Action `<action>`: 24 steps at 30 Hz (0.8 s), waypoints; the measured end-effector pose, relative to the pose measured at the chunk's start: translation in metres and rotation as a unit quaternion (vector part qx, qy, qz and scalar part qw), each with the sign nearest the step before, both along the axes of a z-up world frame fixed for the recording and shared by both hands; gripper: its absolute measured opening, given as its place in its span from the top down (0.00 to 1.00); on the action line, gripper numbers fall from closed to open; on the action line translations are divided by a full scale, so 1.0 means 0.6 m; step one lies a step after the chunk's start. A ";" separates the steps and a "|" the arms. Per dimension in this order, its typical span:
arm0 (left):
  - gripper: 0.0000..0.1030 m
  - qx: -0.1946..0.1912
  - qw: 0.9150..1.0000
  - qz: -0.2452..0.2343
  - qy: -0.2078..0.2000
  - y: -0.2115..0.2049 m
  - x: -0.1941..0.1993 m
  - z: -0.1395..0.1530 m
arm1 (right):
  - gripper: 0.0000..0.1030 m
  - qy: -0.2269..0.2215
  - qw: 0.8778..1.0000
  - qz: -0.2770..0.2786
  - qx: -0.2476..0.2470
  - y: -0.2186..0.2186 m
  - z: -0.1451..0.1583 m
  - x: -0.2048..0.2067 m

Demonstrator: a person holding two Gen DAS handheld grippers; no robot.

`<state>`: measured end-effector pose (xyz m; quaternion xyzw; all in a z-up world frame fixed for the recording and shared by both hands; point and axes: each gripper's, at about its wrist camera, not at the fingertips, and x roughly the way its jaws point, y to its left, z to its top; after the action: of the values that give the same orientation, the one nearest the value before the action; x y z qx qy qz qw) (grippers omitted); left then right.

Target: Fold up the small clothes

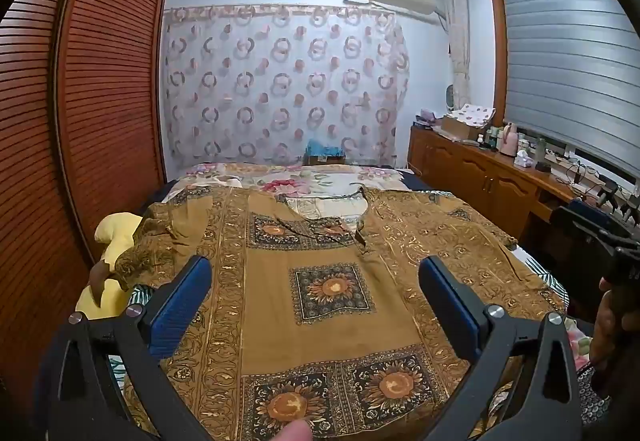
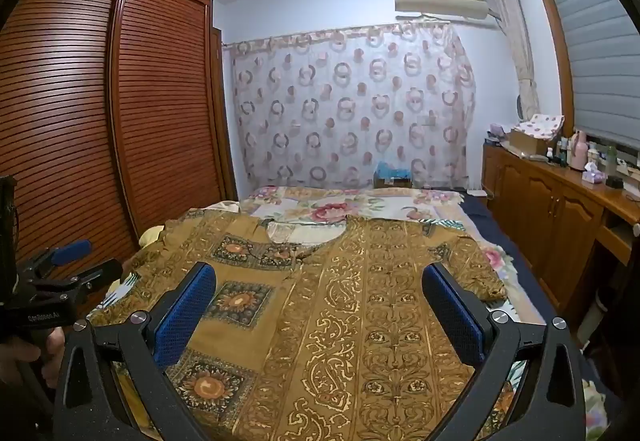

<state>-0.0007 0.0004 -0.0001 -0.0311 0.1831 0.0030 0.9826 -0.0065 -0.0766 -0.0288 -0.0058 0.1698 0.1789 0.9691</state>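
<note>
A mustard-brown patterned tunic point(image 1: 332, 293) with sunflower squares lies spread flat on the bed, neckline at the far end, short sleeves out to both sides. In the right wrist view the same tunic point(image 2: 360, 321) fills the foreground. My left gripper point(image 1: 316, 281) hovers over the garment's lower middle, wide open, blue pads with nothing between them. My right gripper point(image 2: 320, 285) hovers over the tunic's right half, also wide open with nothing between its pads. The left gripper point(image 2: 68, 265) appears at the left edge of the right wrist view, held by a hand.
A floral bedsheet point(image 1: 320, 177) covers the bed beyond the tunic. A yellow pillow point(image 1: 112, 237) lies by the slatted wardrobe point(image 1: 80, 101) on the left. A wooden cabinet point(image 2: 560, 201) with bottles and boxes runs along the right wall under the window.
</note>
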 end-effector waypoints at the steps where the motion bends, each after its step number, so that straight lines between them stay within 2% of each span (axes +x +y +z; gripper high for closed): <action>1: 0.00 0.001 1.000 0.001 0.000 0.000 0.000 0.000 | 0.00 0.004 1.000 -0.001 0.001 0.000 0.000 0.000; 5: 0.00 0.002 1.000 0.002 0.001 0.000 -0.001 0.000 | 0.00 0.006 1.000 0.000 0.003 -0.007 -0.001 0.006; 6: 0.00 0.002 1.000 0.003 0.002 0.001 -0.001 0.000 | 0.00 -0.004 1.000 0.003 -0.012 -0.001 0.001 0.003; 24: 0.00 0.006 1.000 0.002 0.002 0.000 -0.001 0.000 | 0.00 0.000 1.000 0.000 -0.007 0.001 -0.003 0.001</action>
<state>-0.0016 0.0006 0.0001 -0.0259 0.1853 0.0065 0.9823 -0.0060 -0.0759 -0.0309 -0.0122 0.1707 0.1776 0.9691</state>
